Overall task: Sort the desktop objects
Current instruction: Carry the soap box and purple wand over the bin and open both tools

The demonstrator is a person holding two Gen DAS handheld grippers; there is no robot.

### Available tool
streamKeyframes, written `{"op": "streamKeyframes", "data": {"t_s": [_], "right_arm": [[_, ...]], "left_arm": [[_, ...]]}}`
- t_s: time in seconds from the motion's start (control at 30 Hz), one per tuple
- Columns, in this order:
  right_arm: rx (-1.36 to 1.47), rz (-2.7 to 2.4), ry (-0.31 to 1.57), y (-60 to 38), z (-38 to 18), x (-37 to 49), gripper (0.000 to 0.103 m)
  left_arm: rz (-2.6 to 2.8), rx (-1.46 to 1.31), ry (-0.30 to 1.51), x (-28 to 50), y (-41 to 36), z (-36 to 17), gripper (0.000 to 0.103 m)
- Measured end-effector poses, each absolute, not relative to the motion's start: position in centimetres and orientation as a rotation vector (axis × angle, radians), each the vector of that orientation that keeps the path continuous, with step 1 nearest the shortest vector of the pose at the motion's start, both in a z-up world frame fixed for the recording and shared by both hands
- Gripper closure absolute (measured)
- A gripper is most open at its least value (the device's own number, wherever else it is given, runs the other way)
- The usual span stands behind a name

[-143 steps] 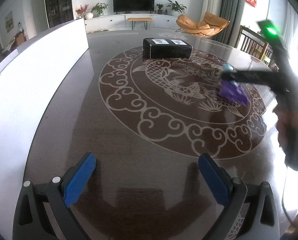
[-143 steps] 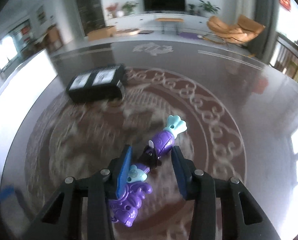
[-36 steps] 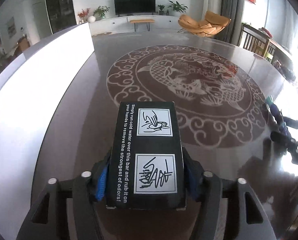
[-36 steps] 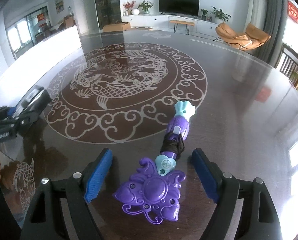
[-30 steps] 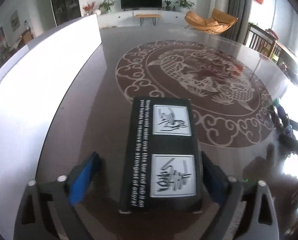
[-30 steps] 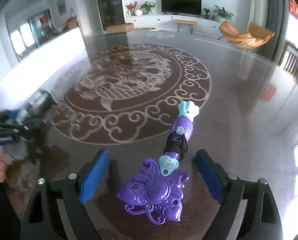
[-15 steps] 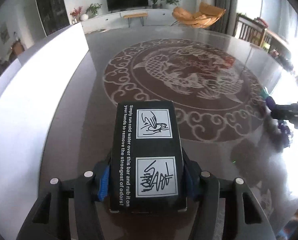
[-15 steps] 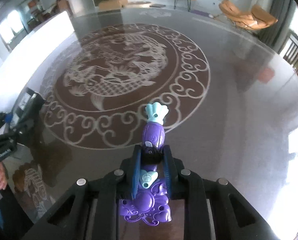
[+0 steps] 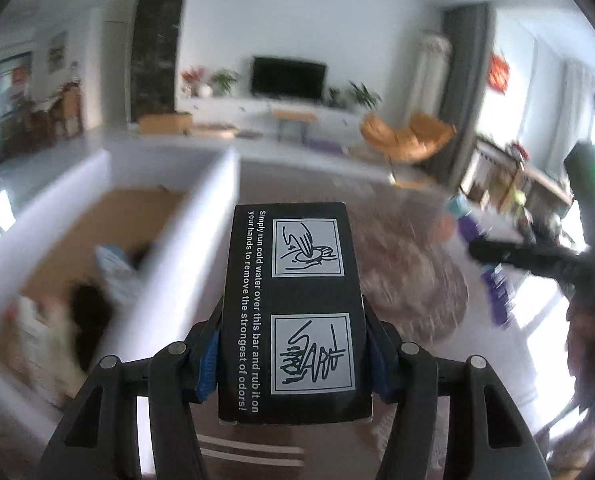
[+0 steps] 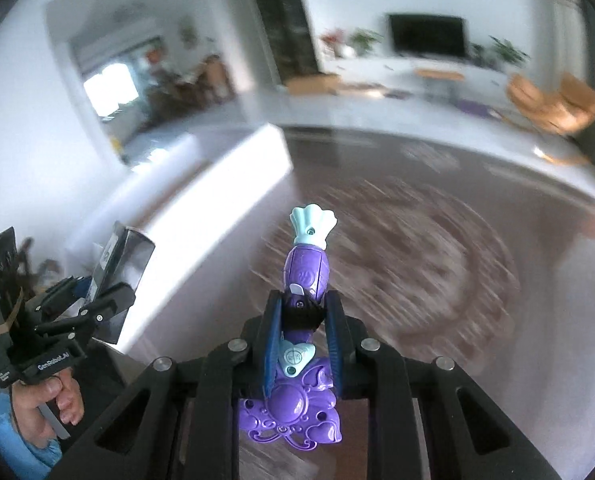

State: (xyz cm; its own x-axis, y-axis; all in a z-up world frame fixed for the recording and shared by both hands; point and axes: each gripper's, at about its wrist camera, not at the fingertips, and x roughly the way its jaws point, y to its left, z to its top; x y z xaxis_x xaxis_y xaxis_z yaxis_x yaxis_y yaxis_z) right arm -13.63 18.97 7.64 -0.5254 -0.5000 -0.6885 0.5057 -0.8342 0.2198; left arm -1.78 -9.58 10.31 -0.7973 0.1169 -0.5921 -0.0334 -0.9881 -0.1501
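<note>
My left gripper [image 9: 291, 354] is shut on a black box [image 9: 293, 304] with white printed drawings and text, held up in the air above the dark table. My right gripper [image 10: 302, 322] is shut on the handle of a purple toy wand [image 10: 303, 276] with a pale teal tip, also lifted. The right gripper and wand show at the right of the left wrist view [image 9: 493, 256]. The left gripper and box show at the left of the right wrist view [image 10: 117, 264]. Both views are motion-blurred.
A large white-walled bin [image 9: 201, 216] with a brown floor stands at the left and holds several blurred items [image 9: 109, 260]. The dark table with a round pale pattern [image 10: 437, 264] lies below. The bin also shows in the right wrist view [image 10: 217, 184].
Both grippers have risen from the table with their objects. The views now tilt up toward the room and the white bin's inside has come into sight.
</note>
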Motion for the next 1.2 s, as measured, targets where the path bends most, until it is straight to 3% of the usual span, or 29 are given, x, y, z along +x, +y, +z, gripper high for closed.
{"op": "streamKeyframes", "data": {"t_s": [0.13, 0.27, 0.53, 0.57, 0.63, 0.7, 0.77, 1.07, 1.2], "right_arm": [[0.920, -2.234, 0.004, 9.8, 10.5, -14.4, 0.082], [0.862, -2.127, 0.004, 0.3, 10.9, -15.0, 0.081], [0.953, -2.014, 0.251, -14.5, 5.1, -16.6, 0.079], [0.997, -2.017, 0.288, -15.4, 4.0, -16.8, 0.071], [1.025, -2.019, 0.298, -15.8, 2.7, -16.8, 0.056], [1.017, -2.030, 0.280, -15.3, 2.3, -16.6, 0.037], [0.993, -2.056, 0.283, -14.4, 2.4, -16.5, 0.030], [0.919, -2.099, 0.291, -11.3, 5.1, -15.1, 0.023], [0.888, -2.101, 0.295, -10.4, 5.5, -14.5, 0.021]], "left_arm": [[2.986, -0.994, -0.287, -2.9, -16.1, 13.0, 0.045], [3.082, -1.156, -0.373, -5.2, -23.4, 11.8, 0.045], [3.148, -1.478, -0.390, -8.0, -29.5, 6.4, 0.044], [3.161, -1.480, -0.388, -7.9, -29.5, 5.9, 0.042], [3.184, -1.450, -0.382, -7.8, -29.2, 5.5, 0.023], [3.217, -1.397, -0.351, -7.6, -28.8, 5.3, 0.017], [3.246, -1.361, -0.309, -7.5, -28.5, 5.4, 0.016], [3.289, -1.233, -0.343, -5.2, -26.8, 6.5, 0.014], [3.335, -1.321, -0.211, -4.8, -25.7, 7.2, 0.006]]}}
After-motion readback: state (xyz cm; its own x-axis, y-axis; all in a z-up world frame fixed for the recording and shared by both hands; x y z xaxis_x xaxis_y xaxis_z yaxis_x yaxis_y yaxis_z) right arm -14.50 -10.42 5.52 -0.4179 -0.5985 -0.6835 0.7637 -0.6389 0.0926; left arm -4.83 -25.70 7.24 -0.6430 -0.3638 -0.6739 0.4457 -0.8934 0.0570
